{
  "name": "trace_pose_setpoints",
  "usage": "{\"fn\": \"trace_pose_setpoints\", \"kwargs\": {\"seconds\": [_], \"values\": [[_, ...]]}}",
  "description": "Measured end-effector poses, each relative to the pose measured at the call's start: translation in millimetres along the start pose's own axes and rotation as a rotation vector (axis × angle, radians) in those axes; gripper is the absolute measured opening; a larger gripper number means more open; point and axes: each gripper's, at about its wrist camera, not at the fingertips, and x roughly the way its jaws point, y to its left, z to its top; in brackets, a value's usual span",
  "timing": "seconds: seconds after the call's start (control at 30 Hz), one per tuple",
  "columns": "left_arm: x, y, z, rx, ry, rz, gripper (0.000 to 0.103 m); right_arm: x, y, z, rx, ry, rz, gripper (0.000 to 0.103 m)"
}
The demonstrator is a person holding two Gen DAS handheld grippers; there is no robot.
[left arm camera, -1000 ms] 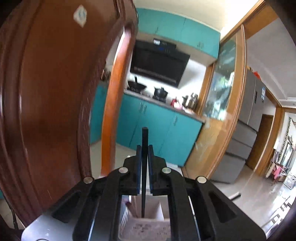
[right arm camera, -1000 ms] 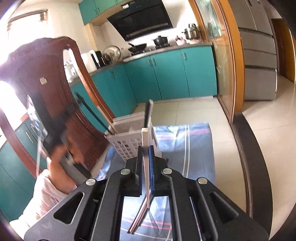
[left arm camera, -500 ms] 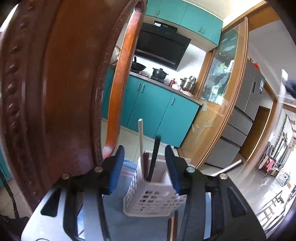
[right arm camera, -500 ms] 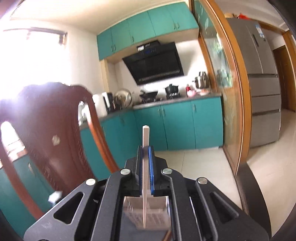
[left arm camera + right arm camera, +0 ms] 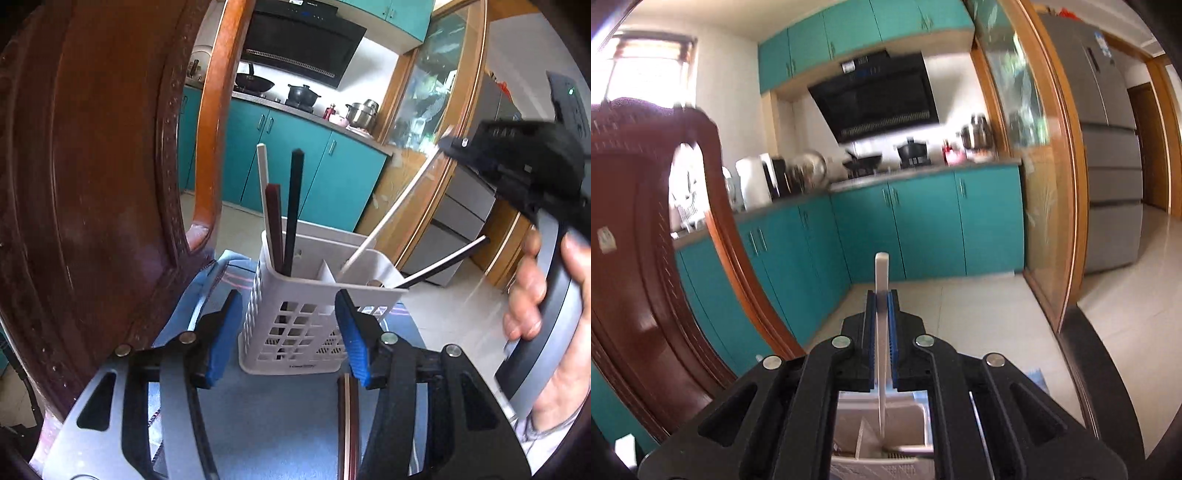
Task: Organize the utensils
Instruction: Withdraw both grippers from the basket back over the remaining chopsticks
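A kitchen with teal cabinets point(image 5: 923, 221) and a dark wooden chair point(image 5: 92, 184) stands behind a tabletop covered by a blue cloth point(image 5: 277, 417). On the cloth sits a white slotted holder point(image 5: 314, 314); its left compartment holds white, maroon and black chopsticks point(image 5: 293, 206), its right a black one leaning outward. The left tongs point(image 5: 288, 332) are opening, nothing between the pads, the holder just beyond. The right tongs point(image 5: 881, 306), carried by a hand point(image 5: 543, 295), are clamped on a white chopstick point(image 5: 881, 325) whose tip dips into the right compartment.
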Motion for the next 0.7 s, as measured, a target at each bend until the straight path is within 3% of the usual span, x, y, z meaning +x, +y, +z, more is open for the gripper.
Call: {"fn": "trace_pose_setpoints", "kwargs": {"seconds": [0.07, 0.13, 0.2, 0.37, 0.5, 0.6, 0.7], "values": [[2, 0, -1, -0.002, 0.011, -0.002, 0.055, -1, -7, -6, 0.025, 0.035, -0.004, 0.010], [3, -1, -2, 0.000, 0.019, -0.001, 0.056, -8, -13, -7, 0.046, 0.045, 0.008, 0.036], [4, -1, -3, 0.006, 0.031, 0.001, 0.056, -23, -14, -7, 0.055, 0.028, 0.009, 0.048], [10, -4, -6, 0.023, 0.064, 0.020, 0.056, -81, -23, -11, 0.043, -0.030, 0.031, 0.051], [7, 3, -7, -0.003, 0.065, 0.026, 0.059, -123, -49, -46, 0.110, -0.039, -0.038, 0.055], [5, 7, -9, -0.022, 0.064, 0.031, 0.061, -113, -68, -90, 0.201, 0.104, -0.071, 0.055], [6, 8, -12, -0.025, 0.078, 0.031, 0.061, -57, -72, -146, 0.173, 0.432, -0.118, 0.055]]}}
